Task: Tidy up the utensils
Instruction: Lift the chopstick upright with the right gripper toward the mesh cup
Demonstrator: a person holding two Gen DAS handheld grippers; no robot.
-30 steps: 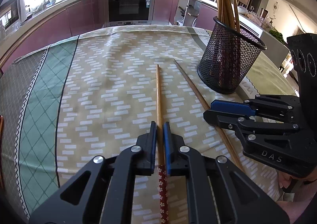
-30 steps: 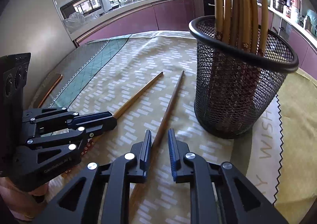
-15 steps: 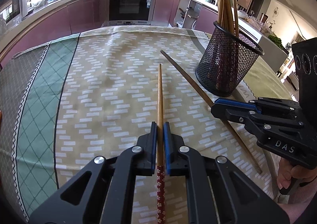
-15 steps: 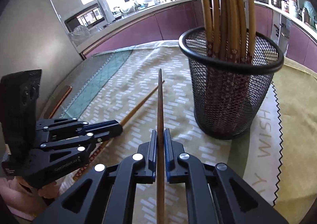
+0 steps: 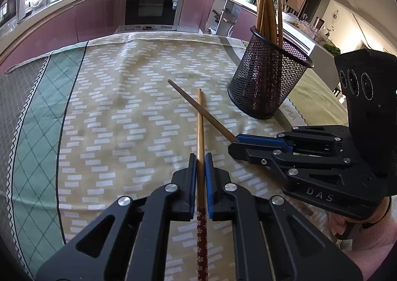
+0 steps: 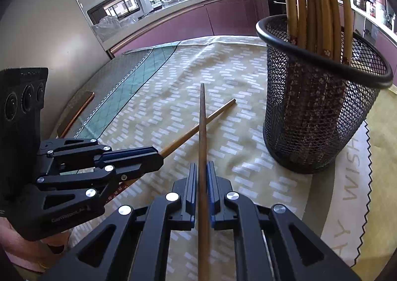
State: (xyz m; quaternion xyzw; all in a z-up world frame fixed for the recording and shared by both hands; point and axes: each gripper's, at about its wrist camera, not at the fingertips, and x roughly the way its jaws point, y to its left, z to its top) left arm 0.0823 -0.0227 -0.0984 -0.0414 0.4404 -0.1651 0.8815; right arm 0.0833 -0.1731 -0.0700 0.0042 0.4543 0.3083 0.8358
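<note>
My left gripper (image 5: 200, 157) is shut on a light wooden chopstick (image 5: 200, 122) with a red patterned end; it points forward above the cloth. My right gripper (image 6: 203, 165) is shut on a darker brown chopstick (image 6: 203, 127). The two chopsticks cross in the air in both views. In the left wrist view the right gripper (image 5: 235, 142) holds the dark chopstick (image 5: 188, 97) from the right. In the right wrist view the left gripper (image 6: 158, 154) holds the light chopstick (image 6: 198, 129) from the left. A black mesh holder (image 5: 265, 82) with several chopsticks stands to the right, also in the right wrist view (image 6: 320, 117).
The table carries a beige patterned tablecloth (image 5: 124, 107) with a green band (image 5: 34, 132) on the left. A brown flat object (image 6: 77, 112) lies at the table's left edge. Kitchen counters and an oven (image 5: 151, 5) stand behind the table.
Both grippers have lifted their chopsticks off the cloth. The right gripper closed on the dark chopstick, and its tip swung left so that the two chopsticks now cross.
</note>
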